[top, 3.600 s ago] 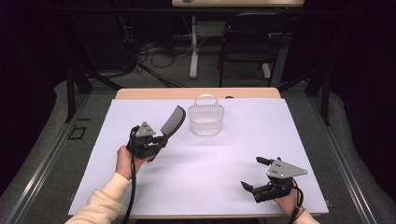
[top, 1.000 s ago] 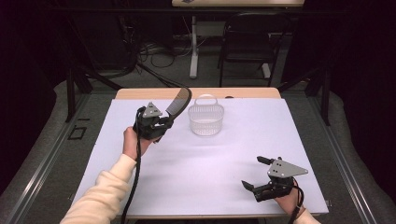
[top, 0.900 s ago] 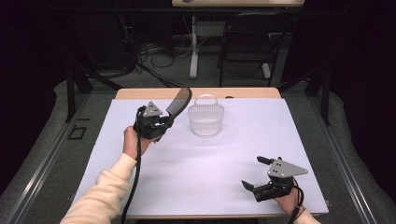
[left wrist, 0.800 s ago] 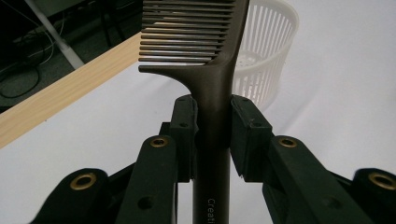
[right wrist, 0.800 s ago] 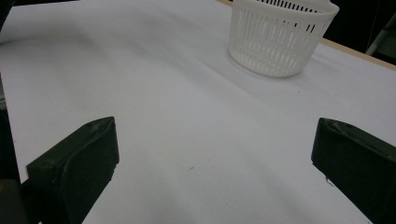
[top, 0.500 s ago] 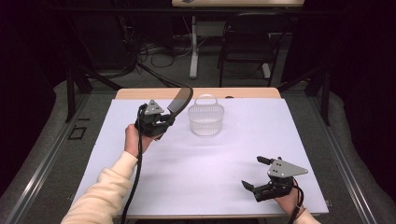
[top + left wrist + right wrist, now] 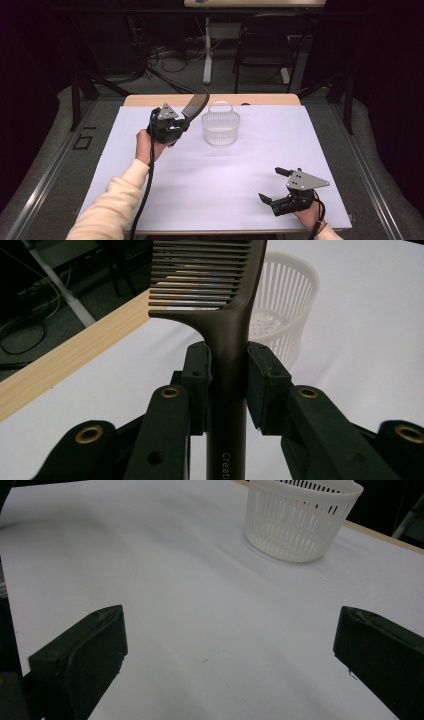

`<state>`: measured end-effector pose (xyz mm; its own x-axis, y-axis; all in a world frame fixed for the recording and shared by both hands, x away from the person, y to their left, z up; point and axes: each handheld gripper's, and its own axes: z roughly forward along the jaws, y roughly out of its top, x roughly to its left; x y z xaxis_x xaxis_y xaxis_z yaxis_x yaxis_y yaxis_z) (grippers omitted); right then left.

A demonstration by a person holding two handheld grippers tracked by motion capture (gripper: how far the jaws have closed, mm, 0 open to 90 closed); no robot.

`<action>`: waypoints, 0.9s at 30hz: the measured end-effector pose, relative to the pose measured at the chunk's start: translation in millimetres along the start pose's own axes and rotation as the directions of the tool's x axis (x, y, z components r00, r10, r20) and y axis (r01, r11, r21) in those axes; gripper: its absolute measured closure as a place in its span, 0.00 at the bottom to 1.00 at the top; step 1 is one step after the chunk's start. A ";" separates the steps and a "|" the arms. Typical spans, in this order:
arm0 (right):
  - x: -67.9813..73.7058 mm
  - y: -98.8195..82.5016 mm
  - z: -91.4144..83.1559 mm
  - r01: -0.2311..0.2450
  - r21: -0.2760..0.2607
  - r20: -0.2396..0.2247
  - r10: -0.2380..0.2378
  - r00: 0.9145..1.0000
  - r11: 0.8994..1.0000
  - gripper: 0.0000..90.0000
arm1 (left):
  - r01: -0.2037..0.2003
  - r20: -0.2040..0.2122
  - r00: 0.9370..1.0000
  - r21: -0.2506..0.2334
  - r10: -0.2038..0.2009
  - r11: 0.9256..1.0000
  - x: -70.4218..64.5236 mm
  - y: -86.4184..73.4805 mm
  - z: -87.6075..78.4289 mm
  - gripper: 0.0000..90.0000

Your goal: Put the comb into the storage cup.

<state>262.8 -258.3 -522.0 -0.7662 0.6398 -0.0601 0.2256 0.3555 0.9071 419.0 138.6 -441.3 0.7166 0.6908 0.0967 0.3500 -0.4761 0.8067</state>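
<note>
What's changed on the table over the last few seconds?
The left gripper, shut on the comb throughout, carried it up the table toward the white basket and tilted its teeth over near the rim. The right gripper stayed open near the front edge; the basket didn't move.

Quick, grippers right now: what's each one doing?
Left gripper: closed on the comb handle, beside the basket.
Right gripper: open, holding nothing.
</note>
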 end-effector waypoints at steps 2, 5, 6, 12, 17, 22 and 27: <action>0.0 0.0 0.0 0.000 0.000 -0.001 0.000 1.000 1.000 0.00 | -0.007 -0.001 1.000 0.000 0.007 1.000 -0.5 1.7 1.1 0.81; 0.1 -0.1 0.4 0.000 -0.001 -0.002 0.000 1.000 1.000 0.00 | -0.007 0.001 1.000 -0.002 0.007 1.000 -0.8 4.4 2.1 0.81; 0.1 -0.1 0.3 -0.001 -0.001 -0.002 0.001 1.000 1.000 0.00 | -0.006 0.001 1.000 -0.006 0.006 1.000 -0.7 5.1 2.7 0.81; 0.1 0.0 -0.1 0.001 0.001 -0.002 -0.001 1.000 1.000 0.00 | -0.011 -0.001 1.000 -0.005 0.011 1.000 -0.4 9.7 4.7 0.81; -0.1 0.1 0.2 0.000 0.000 -0.002 0.000 1.000 1.000 0.00 | -0.006 0.001 1.000 -0.012 0.006 1.000 -0.2 12.9 6.5 0.81; -0.3 0.1 -0.2 -0.001 0.000 -0.001 0.001 1.000 1.000 0.00 | -0.008 -0.001 1.000 -0.012 0.008 1.000 1.1 15.4 8.4 0.81; 0.0 0.2 -0.2 0.000 0.001 -0.002 0.000 1.000 1.000 0.00 | -0.010 -0.004 1.000 -0.018 0.010 1.000 2.0 19.1 8.7 0.81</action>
<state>262.7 -258.4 -521.7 -0.7674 0.6384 -0.0592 0.2263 0.3561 0.9066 432.4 126.1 -430.7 0.7173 0.6885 0.1070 0.3322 -0.4729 0.8161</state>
